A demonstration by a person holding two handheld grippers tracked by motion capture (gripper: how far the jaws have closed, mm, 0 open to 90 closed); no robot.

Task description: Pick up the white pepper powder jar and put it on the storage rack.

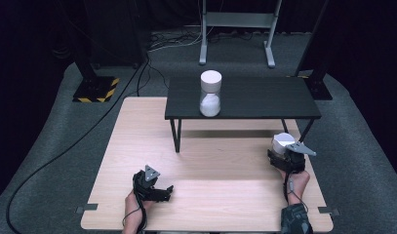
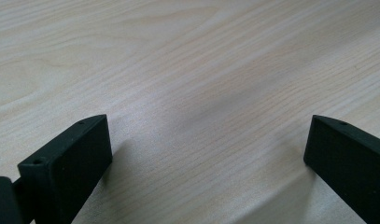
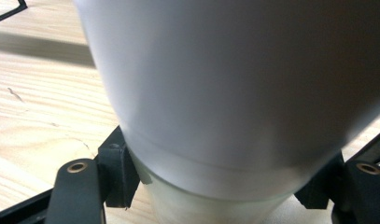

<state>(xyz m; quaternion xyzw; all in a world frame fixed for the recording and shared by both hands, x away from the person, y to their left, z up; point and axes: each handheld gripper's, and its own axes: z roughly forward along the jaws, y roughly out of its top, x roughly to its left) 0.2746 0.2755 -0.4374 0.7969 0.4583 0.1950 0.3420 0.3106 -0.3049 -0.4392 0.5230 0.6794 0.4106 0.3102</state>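
The right tool [image 1: 283, 152] at lower right grips a white-lidded clear plastic jar [image 3: 225, 107], not yet lifted to the black shelf [image 1: 254, 97]; the left tool [image 1: 159, 191] rests open and empty.

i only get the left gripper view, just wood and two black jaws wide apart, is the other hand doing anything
Observer: Yes. The right gripper is shut on a white-capped jar near the wooden table's right edge.
Operator: any more jars around
Observer: One more, a second jar with a white lid, standing upright on the small black table at the far end.
Operator: where's my left gripper in all that
Observer: The left gripper sits low at the near left of the wood, with nothing between its jaws.
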